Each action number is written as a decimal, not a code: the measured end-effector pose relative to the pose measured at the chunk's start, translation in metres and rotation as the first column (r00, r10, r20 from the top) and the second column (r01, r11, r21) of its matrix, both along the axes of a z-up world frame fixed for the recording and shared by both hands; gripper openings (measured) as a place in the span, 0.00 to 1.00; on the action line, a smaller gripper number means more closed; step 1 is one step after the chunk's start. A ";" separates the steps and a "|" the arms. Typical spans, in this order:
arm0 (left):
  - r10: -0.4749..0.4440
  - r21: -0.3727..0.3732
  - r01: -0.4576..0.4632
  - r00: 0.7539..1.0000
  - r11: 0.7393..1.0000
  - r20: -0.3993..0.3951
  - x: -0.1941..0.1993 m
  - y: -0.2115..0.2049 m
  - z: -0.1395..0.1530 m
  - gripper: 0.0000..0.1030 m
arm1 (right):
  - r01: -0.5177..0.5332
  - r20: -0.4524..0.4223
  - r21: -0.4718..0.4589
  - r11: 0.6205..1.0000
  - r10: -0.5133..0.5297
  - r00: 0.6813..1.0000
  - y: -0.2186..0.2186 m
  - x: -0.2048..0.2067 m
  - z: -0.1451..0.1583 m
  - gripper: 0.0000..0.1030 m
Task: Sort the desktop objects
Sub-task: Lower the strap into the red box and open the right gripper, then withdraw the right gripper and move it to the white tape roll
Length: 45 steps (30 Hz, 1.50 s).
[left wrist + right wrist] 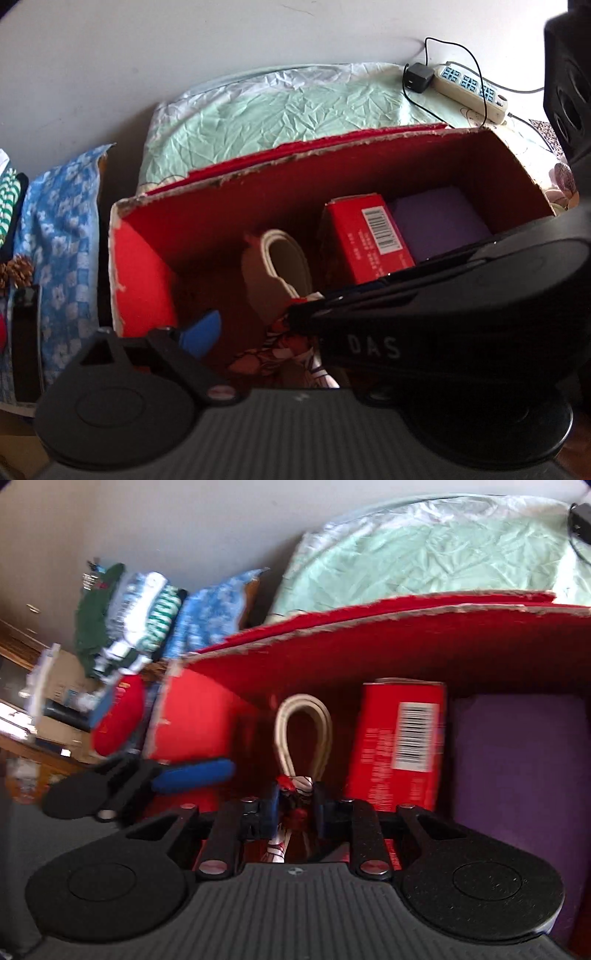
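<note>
Inside the red cardboard box (369,646), the right gripper (295,808) has its jaws pressed onto a red-and-white patterned pouch (295,812), which carries a looped cream cord (303,731) standing up toward the far wall. From the left wrist view the same pouch (280,350) sits low in the box's near middle, with the right gripper's black body lying across it from the right.

Left gripper (207,332): one blue-tipped finger (203,332) shows at the box's near left; the other is hidden behind the right gripper's body. Cannot tell how its jaws stand. Nothing seen between them.

Other contents: red carton with barcode (402,746) upright right of the cord, purple block (517,775) at the far right. Both touch or nearly touch; the gap is not resolved.

Outside the box: pale green crumpled cloth (288,110) behind it, blue floral cloth (59,229) to the left, power strip (472,88) far right.

Handling judgement: pouch looks soft, light fabric that will sag and fold; the cord is limp and could snag on the carton's edge. Best hold appears to be at the bunched neck where cord meets fabric, which is where the jaws pinch now.

Stage: fits either lowering the pouch in or lifting it out; not settled.
</note>
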<state>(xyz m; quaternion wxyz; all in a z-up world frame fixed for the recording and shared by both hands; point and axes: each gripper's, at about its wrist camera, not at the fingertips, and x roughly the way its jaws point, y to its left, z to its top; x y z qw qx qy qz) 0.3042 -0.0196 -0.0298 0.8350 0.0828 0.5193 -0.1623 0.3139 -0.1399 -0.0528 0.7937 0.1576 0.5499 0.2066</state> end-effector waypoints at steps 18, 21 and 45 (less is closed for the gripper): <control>-0.053 -0.206 0.007 0.974 0.979 -0.219 0.027 0.006 -0.026 1.00 | 0.198 0.220 0.091 0.976 -0.214 0.952 -0.077 -0.047 0.057 0.27; -0.046 -0.274 -0.044 0.948 0.961 -0.315 0.038 0.010 -0.037 1.00 | 0.222 0.218 0.138 0.965 -0.248 0.944 -0.091 -0.061 0.060 0.27; -0.074 -0.219 0.077 0.997 0.973 0.024 -0.056 0.023 0.048 0.99 | 0.134 0.302 0.312 0.941 -0.232 0.925 -0.099 -0.122 0.080 0.28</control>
